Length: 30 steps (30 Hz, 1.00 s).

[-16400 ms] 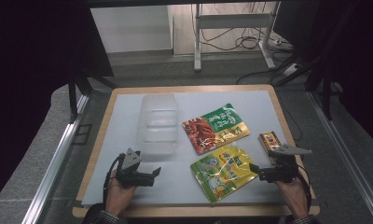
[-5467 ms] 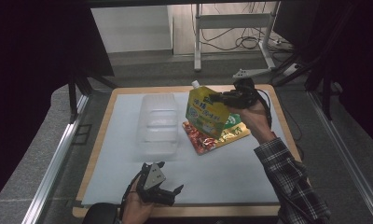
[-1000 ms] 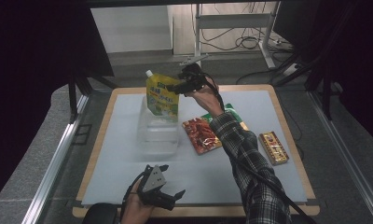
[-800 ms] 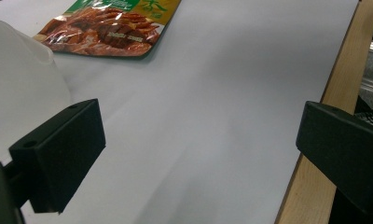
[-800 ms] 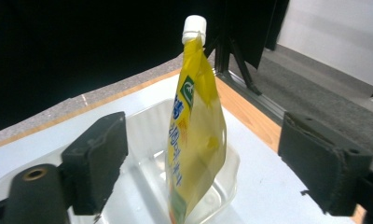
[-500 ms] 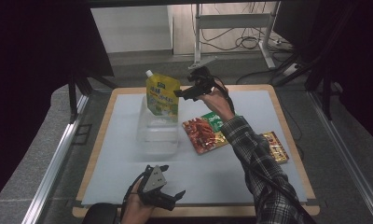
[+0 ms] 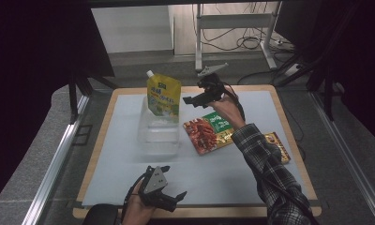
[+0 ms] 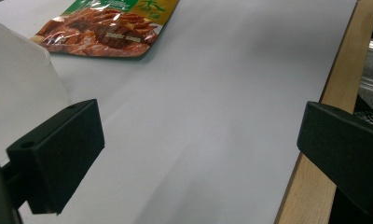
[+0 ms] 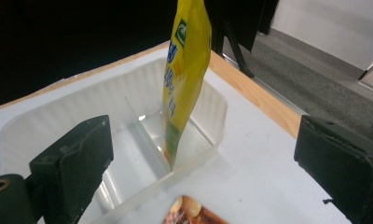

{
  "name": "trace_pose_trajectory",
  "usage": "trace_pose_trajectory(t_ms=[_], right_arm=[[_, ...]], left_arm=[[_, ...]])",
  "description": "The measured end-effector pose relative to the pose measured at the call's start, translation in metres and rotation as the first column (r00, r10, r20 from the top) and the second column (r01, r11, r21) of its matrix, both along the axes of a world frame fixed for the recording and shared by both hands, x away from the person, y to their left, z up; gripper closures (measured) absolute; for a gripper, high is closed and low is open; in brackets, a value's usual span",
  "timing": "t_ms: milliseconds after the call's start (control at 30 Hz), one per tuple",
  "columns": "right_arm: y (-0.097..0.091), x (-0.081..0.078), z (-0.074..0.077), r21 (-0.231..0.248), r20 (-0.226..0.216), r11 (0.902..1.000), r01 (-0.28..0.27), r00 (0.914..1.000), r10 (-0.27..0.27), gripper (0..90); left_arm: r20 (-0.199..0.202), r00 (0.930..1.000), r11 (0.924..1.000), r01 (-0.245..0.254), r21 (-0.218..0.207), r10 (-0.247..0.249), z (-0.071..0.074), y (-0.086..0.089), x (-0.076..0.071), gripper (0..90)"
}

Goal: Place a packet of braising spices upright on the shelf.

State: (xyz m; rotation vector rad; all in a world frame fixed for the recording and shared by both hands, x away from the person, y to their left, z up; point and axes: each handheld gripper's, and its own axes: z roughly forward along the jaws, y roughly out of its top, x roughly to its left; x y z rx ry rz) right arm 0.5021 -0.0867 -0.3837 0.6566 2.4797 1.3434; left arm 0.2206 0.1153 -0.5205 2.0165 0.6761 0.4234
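Yellow pouch [image 7: 163,95] upright in far cell of clear tray [image 7: 159,136], propped by wall. My right tongs [image 7: 198,99] beside it, apart, empty. My left tongs [image 7: 171,199] apart, idle nearside of tray.

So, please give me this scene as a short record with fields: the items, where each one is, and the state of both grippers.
yellow pouch: upright in the far compartment of the clear tray
red snack packet: flat on the white mat, right of the tray
brown packet: flat, near the mat's right edge
right gripper: open, beside the pouch, not touching
left gripper: open, at the near edge
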Motion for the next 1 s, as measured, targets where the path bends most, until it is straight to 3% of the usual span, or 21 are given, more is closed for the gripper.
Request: trace_pose_trajectory(t_ms=[567, 1000], right_arm=[[-0.025, -0.029, -0.015, -0.004, -0.015, 1.0000, -0.004, 0.9999, 0.004, 3.6], [-0.050, -0.047, -0.032, 0.018, -0.022, 0.9988, 0.045, 0.9988, -0.045, 3.6]], left_arm=[[0.002, 1.0000, 1.0000, 0.003, 0.009, -0.003, -0.001, -0.002, 0.000, 0.2], [0.013, 0.9998, 0.9995, 0.013, 0.030, -0.014, -0.002, -0.005, -0.001, 0.0]])
